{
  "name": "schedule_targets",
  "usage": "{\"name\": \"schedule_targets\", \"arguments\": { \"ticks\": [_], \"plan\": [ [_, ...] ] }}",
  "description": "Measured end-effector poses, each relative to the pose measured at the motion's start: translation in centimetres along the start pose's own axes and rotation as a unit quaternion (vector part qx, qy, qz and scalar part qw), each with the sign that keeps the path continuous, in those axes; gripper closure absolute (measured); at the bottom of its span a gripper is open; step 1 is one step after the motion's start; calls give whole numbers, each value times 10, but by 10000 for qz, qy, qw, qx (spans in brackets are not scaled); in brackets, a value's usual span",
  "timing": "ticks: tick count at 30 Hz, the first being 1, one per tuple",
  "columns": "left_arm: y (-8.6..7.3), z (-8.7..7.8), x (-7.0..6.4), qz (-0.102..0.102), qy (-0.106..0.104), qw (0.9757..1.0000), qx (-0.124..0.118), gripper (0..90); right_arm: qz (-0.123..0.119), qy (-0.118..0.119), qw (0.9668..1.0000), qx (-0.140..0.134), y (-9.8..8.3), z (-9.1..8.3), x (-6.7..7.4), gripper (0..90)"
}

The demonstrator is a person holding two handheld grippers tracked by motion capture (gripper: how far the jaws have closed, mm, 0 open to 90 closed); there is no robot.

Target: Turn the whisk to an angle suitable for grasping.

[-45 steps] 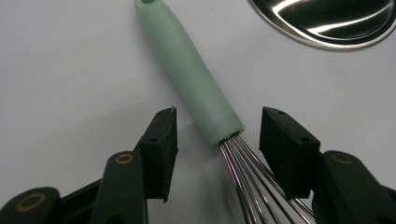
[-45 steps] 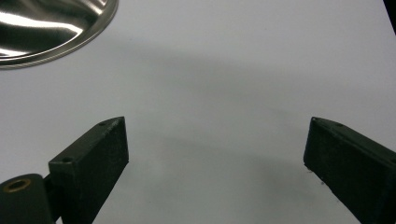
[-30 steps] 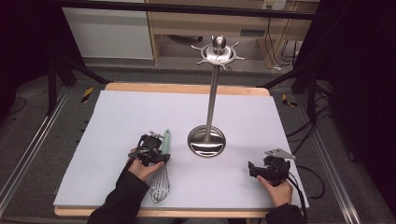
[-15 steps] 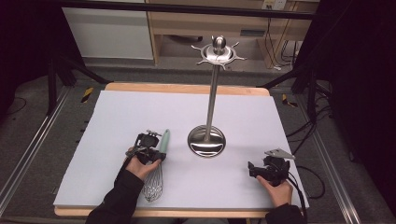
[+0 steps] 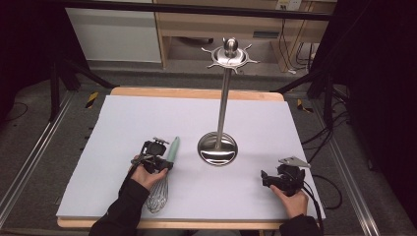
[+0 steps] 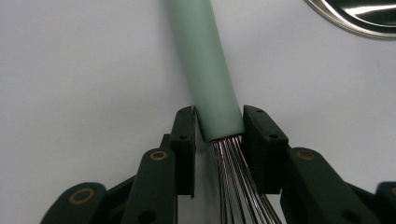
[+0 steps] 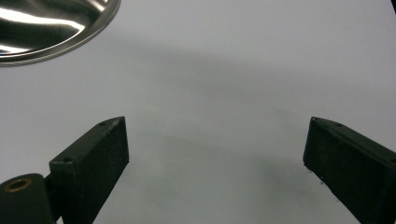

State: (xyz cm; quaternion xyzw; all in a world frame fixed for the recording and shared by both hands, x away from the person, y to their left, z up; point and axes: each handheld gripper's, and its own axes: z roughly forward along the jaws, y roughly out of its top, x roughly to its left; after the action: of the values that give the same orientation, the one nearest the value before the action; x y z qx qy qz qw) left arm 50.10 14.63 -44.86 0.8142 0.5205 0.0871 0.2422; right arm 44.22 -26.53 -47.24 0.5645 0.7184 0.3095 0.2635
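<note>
Near edge of the bench [image 5: 123,123]: the left claw [image 5: 164,163] sits toward the near left corner, and its jaws have just been closing. They now pinch the whisk [image 6: 215,88] at the foot of its green handle, where the wires [image 6: 236,182] enter; the left gripper view shows both pads against the handle.

The whisk lies flat on the bench. Its wire head points to the near edge, and its handle runs away toward the far edge, tilted slightly right. The long axis runs straight ahead out of the claw, crosswise to the jaws' line of closing.

The right claw [image 5: 265,178], near the right corner, stands wide and empty.

Further in, at mid-bench, stands the hook stand [image 5: 218,149], just right of the handle tip. The left hand is nearer to it. Judgement: grip appears ready for lifting.
</note>
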Motion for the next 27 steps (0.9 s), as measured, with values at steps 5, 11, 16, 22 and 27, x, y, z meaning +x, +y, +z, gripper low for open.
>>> {"name": "schedule_targets", "arguments": {
  "ticks": [5,11,16,22,27],
  "plan": [
    [1,1,-4,141,-79,9999,-25,653,-4,3,10000,3,0,0,0,72],
    [7,-4,-4,223,-42,9997,-118,544,-11,4,10000,9,0,0,0,72],
    [13,-2,-5,269,-19,9996,-22,512,-4,17,10000,18,0,0,0,72],
    [16,7,-4,179,-85,9996,195,529,-25,29,10000,37,0,1,0,72],
    [14,12,-3,164,-18,9995,251,584,-28,43,10000,44,0,1,0,72]
  ]
}}
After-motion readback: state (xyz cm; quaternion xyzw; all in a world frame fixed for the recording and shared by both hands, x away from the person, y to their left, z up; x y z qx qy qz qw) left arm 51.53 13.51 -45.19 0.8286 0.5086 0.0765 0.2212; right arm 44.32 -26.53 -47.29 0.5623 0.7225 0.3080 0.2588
